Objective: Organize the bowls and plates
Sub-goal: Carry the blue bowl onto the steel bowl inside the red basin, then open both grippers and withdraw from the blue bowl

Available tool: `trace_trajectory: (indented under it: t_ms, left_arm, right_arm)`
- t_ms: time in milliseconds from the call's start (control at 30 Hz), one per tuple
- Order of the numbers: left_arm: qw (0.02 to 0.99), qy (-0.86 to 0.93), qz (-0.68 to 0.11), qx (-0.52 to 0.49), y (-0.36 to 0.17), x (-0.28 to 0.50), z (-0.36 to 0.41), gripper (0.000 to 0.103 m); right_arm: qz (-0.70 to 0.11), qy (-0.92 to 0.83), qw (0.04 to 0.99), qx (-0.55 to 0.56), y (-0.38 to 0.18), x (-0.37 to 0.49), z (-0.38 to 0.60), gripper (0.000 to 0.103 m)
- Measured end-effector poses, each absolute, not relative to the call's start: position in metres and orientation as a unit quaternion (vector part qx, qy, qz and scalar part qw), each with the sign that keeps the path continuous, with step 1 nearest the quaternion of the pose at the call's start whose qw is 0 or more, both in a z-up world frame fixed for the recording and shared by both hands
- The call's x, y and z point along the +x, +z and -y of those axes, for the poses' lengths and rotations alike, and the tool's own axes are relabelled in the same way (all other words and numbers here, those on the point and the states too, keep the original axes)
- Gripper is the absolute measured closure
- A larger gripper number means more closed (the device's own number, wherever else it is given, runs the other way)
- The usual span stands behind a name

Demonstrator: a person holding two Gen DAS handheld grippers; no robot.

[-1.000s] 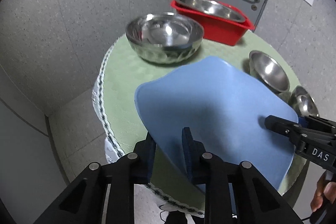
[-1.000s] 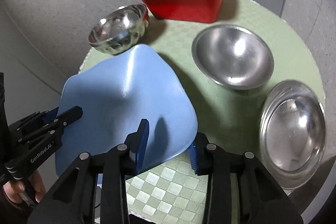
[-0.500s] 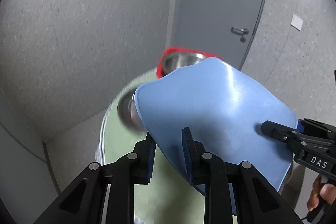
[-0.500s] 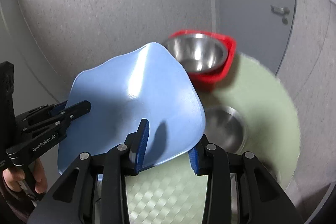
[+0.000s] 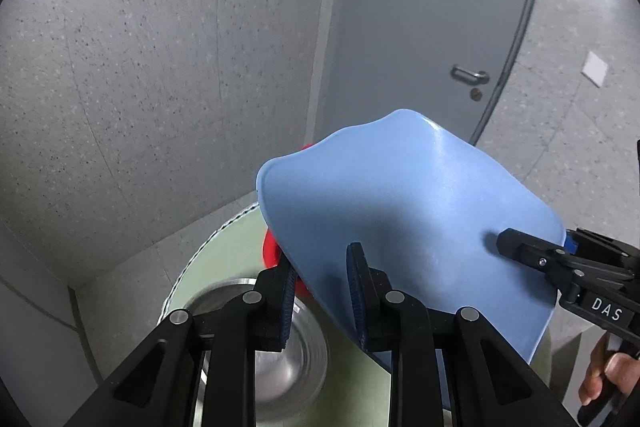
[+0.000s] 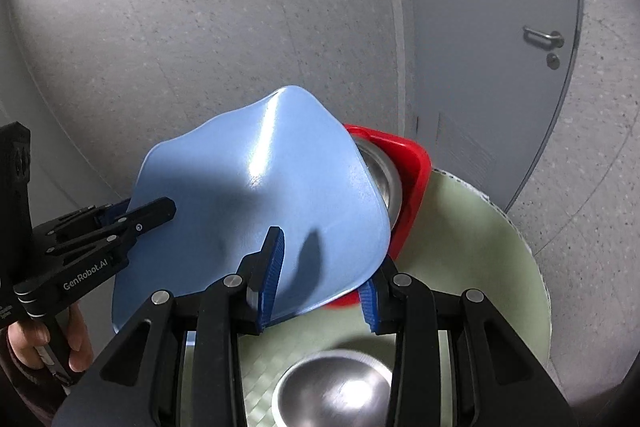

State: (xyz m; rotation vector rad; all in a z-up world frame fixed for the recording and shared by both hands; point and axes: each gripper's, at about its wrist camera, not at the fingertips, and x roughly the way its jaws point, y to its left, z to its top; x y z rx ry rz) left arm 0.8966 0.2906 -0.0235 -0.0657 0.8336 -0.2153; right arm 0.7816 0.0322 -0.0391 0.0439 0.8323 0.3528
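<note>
Left gripper (image 5: pixel 322 291) clamped on the blue plate (image 5: pixel 400 215) edge at 7 o'clock; I judge the plate light, stiff, slick plastic. It hangs tilted above the counter (image 6: pixel 472 247), over the red bin (image 6: pixel 414 179) at 12. Right gripper (image 6: pixel 324 281) pinches the opposite rim. Rim holds seem best to me. Steel bowl (image 6: pixel 332 387) below, 6 o'clock.

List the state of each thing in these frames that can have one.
Blue plate: lifted, tilted, gripped at two edges.
Left claw: shut on the plate.
Right claw: shut on the plate.
Red basin: on the table, holding a steel bowl.
Door: closed.
</note>
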Motion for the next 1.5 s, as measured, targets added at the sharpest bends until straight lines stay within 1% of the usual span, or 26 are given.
trace_trajectory:
  t_ms: [200, 433, 667, 800, 867, 900, 967, 1000, 1067, 1100, 1200, 1267, 1333, 1500]
  left_arm:
    - [0.894, -0.095, -0.438, -0.024, -0.056, 0.972, -0.271, 0.082]
    - [0.878, -0.084, -0.471, -0.004, -0.089, 1.041, -0.237, 0.082]
    - [0.880, -0.080, -0.467, 0.010, -0.099, 1.056, -0.219, 0.081]
    - [0.882, -0.078, -0.464, 0.012, -0.101, 1.033, -0.220, 0.079]
    - [0.883, -0.078, -0.463, 0.014, -0.100, 1.013, -0.221, 0.072]
    - [0.883, -0.077, -0.464, 0.014, -0.101, 1.013, -0.219, 0.069]
    - [0.883, -0.077, -0.462, 0.015, -0.101, 1.004, -0.222, 0.060]
    - [0.884, -0.074, -0.461, 0.016, -0.101, 1.001, -0.222, 0.057]
    - [0.886, -0.072, -0.458, 0.017, -0.099, 0.989, -0.228, 0.047]
    - [0.886, -0.072, -0.457, 0.017, -0.098, 0.983, -0.230, 0.046]
    - [0.890, -0.072, -0.451, 0.020, -0.092, 0.970, -0.231, 0.042]
    - [0.894, -0.070, -0.443, 0.020, -0.086, 0.957, -0.233, 0.034]
    - [0.899, -0.068, -0.432, 0.021, -0.077, 0.944, -0.237, 0.032]
    - [0.912, -0.068, -0.404, 0.024, -0.056, 0.903, -0.240, 0.027]
  right_arm:
    - [-0.435, 0.166, 0.885, 0.014, -0.071, 0.835, -0.028, 0.068]
    - [-0.469, 0.164, 0.868, 0.011, -0.102, 0.863, -0.025, 0.068]
    - [-0.475, 0.162, 0.865, 0.005, -0.109, 0.862, -0.022, 0.068]
    - [-0.478, 0.160, 0.864, 0.006, -0.110, 0.861, -0.020, 0.067]
    - [-0.479, 0.156, 0.864, 0.006, -0.110, 0.862, -0.023, 0.067]
    - [-0.479, 0.154, 0.864, 0.008, -0.109, 0.860, -0.021, 0.064]
    - [-0.478, 0.150, 0.866, 0.007, -0.108, 0.858, -0.022, 0.056]
    - [-0.475, 0.150, 0.867, 0.007, -0.108, 0.855, -0.021, 0.053]
    - [-0.474, 0.147, 0.868, 0.005, -0.106, 0.852, -0.021, 0.053]
    - [-0.472, 0.146, 0.870, 0.005, -0.105, 0.849, -0.020, 0.053]
    - [-0.465, 0.141, 0.874, 0.009, -0.101, 0.841, -0.018, 0.048]
    - [-0.459, 0.138, 0.878, 0.012, -0.097, 0.835, -0.015, 0.046]
    - [-0.454, 0.133, 0.881, 0.013, -0.093, 0.828, -0.012, 0.043]
    - [-0.439, 0.125, 0.889, 0.029, -0.079, 0.800, -0.001, 0.043]
